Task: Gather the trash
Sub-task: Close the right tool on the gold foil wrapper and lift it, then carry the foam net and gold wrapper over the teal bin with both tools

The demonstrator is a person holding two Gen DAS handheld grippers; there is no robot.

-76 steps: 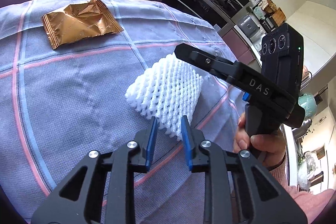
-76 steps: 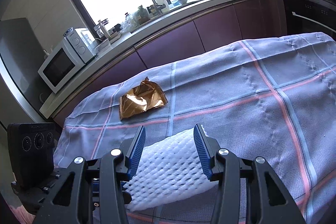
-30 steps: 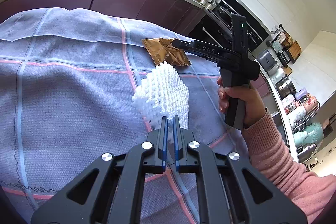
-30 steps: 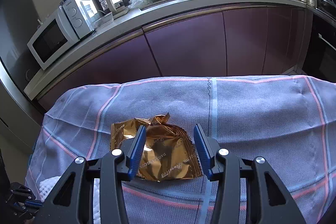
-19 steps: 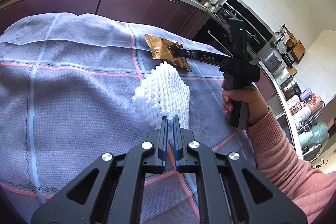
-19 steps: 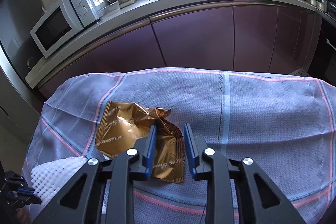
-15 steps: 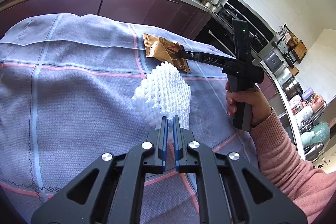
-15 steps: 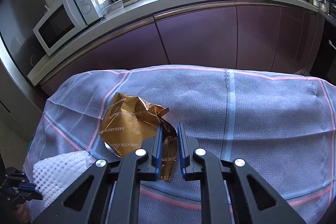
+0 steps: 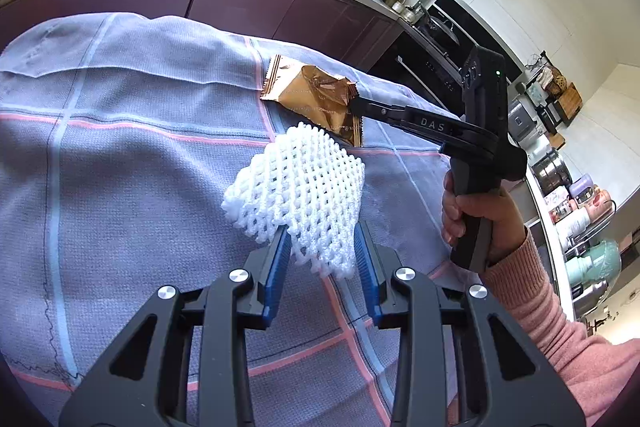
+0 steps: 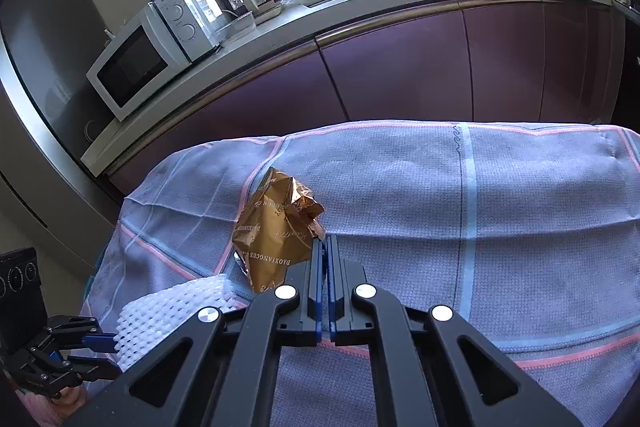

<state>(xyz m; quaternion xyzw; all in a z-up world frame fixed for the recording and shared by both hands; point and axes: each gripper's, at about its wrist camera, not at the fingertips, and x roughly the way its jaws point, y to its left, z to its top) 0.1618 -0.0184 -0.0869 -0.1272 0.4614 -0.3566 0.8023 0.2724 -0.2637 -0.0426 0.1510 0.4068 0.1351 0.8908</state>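
Left wrist view puts your left gripper [image 9: 322, 259] at the bottom centre, its jaws just sprung partly apart, with the near corner of the white foam net [image 9: 298, 191] lying between the blue pads [image 9: 280, 267]; I can't tell whether either pad still touches it, so treat the net as loose. It rests on the checked cloth [image 9: 120, 187] in mid-frame, a soft springy mesh sleeve, puffed up and open-celled, just below the gold wrapper [image 9: 316, 99]. In the upper middle of that view your right gripper [image 9: 354, 103] has its tips clamped on the wrapper's crumpled right end.

Right wrist view confirms it: the jaws of the right gripper [image 10: 324, 247] are shut with only a sliver of foil edge pinched between them, and the wrapper [image 10: 276, 231] stands up, creased and shiny, to the left of the tips in mid-frame. The net [image 10: 168, 315] shows at lower left.

What could go wrong, as I judge it: that pinch is thin and the foil is slick, so a quick lift could let the wrapper slide out and drop. The net may stay on the cloth if you raise the left hand without closing again, and its light mesh could snag a pad and get dragged. Closing low could also catch the cloth.
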